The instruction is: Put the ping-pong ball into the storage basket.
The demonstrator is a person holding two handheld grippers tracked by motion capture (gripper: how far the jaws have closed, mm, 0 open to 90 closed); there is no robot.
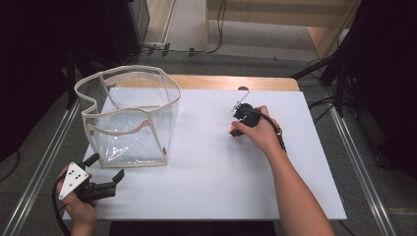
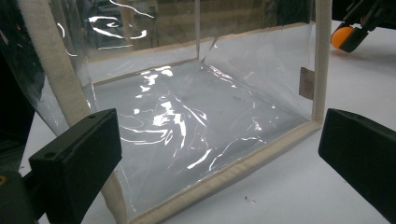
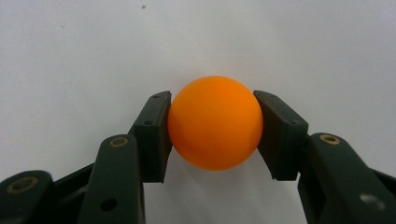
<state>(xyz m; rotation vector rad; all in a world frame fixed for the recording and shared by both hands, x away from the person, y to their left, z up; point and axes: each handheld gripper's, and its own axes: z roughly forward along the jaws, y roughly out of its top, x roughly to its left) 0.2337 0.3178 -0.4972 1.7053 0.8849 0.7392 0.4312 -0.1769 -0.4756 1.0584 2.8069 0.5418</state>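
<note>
An orange ball (image 3: 215,122) sits on the white sheet (image 3: 93,46) between the jaws of my right gripper (image 3: 213,96), and both pads press its sides. From above, that gripper (image 1: 237,128) points down at mid-table with the ball (image 1: 233,131) just showing under it. A clear plastic bag with cream fabric trim (image 1: 128,118) stands open-topped at the left. My left gripper (image 1: 105,167) is held near the bag's front corner with its jaws wide apart and nothing between them. Along those jaws, the left gripper (image 2: 219,140) faces the bag (image 2: 187,107); the ball (image 2: 340,36) shows at upper right.
The white sheet (image 1: 211,167) covers a wooden table (image 1: 231,82) whose far edge shows. Metal rails (image 1: 361,172) run along both sides. Dark equipment and cables stand beyond the far corners.
</note>
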